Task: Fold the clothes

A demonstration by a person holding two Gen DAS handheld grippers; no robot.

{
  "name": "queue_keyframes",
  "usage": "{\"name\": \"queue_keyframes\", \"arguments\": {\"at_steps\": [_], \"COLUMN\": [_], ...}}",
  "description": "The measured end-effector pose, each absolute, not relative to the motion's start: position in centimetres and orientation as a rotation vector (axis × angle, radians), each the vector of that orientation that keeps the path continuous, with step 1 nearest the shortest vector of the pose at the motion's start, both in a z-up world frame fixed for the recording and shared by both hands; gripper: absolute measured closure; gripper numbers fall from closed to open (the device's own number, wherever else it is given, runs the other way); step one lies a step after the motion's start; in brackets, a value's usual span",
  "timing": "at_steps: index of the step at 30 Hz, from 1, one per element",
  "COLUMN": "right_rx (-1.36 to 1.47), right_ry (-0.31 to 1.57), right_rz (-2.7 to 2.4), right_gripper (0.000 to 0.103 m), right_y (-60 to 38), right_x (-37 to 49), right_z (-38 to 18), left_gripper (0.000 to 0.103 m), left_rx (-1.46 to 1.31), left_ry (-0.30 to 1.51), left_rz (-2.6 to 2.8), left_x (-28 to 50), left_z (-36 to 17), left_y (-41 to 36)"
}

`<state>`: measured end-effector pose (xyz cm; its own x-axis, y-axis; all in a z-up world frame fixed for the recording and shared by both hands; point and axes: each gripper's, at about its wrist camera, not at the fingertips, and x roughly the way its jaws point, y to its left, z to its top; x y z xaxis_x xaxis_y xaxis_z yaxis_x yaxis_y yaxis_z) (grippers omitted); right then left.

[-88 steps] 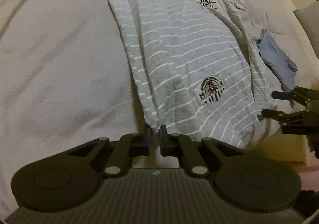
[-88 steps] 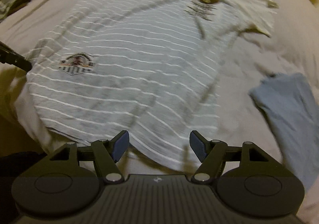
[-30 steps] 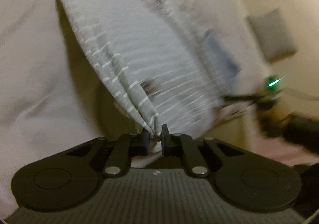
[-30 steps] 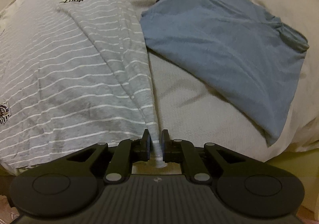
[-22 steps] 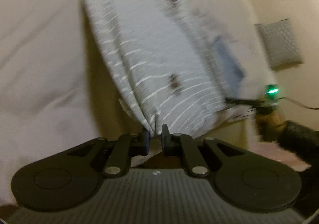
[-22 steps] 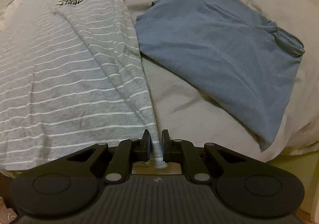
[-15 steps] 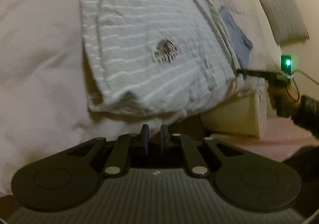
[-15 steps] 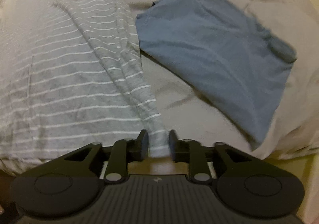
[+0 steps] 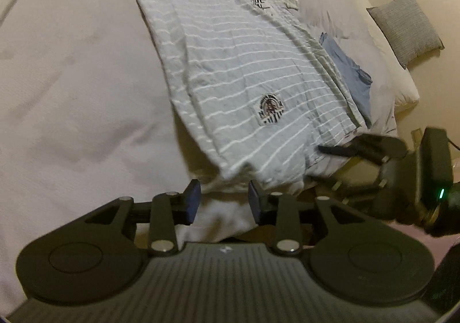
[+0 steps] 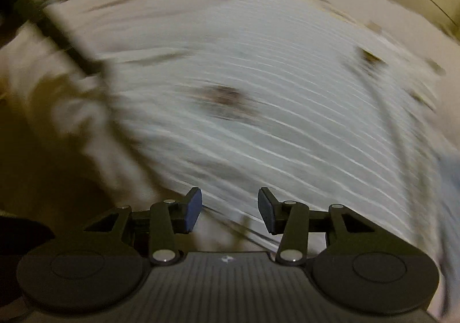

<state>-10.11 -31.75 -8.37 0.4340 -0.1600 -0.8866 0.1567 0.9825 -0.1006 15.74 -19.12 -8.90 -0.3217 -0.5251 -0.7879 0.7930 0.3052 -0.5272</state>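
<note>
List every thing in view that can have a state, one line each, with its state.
striped t-shirt: lying flat on the bed, both long sides folded in, released.
blue garment: lying on the bed, its near edge under the striped t-shirt's right side.
left gripper: open, fingers have just been opening, nothing between them.
right gripper: open, fingers have just been opening, empty; view blurred.
grey pillow: against the wall, beyond the bed.

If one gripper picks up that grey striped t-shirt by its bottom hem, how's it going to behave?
The striped t-shirt would probably go limp: it lies creased and its hem droops over the bed edge. It looks thin, so likely light. Its folded-in side would probably fall open under a one-corner lift; the open left gripper and right gripper grasping together seems safer.
</note>
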Motion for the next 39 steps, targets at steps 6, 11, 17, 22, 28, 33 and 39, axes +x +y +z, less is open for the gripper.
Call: {"name": "queue_keyframes", "arguments": {"at_steps": [6, 11, 17, 22, 28, 33, 39], "right_rx": [-0.298, -0.164, 0.044, 0.075, 0.142, 0.175, 0.233], "right_ry": [1.127, 1.134, 1.091, 1.107, 1.18, 1.225, 1.193], "right_rz": [-0.132, -0.114, -0.127, -0.193, -0.286, -0.383, -0.557], "right_gripper": [0.069, 0.096, 0.095, 0.068, 0.066, 0.058, 0.057], "right_y": [-27.2, -29.9, -33.2, -34.7, -37.0, -39.7, -46.5], "right_x": [-6.4, -6.8, -7.5, -9.1, -12.3, -15.2, -17.4], "right_z": [-11.8, -8.8, -4.6, -3.7, -5.2, -6.4, -6.6], "left_gripper": [0.05, 0.044, 0.096, 0.099, 0.097, 0.097, 0.091], "left_rx": [0.454, 0.507, 0.399, 0.28, 0.231, 0.383, 0.444], "left_ry": [1.135, 1.065, 1.223, 1.372, 1.456, 1.479, 1.452], "left_rz": [-1.454, -1.625, -1.736, -1.689, -1.515, -1.466, -1.429], "left_x": [14.5, 12.3, 10.6, 12.2, 16.0, 14.8, 13.0], "left_z": [-8.6, -10.7, -12.2, -9.4, -8.2, -8.9, -8.8], "left_y": [-19.1, -21.4, -23.0, -20.3, -17.5, -17.9, -20.1]}}
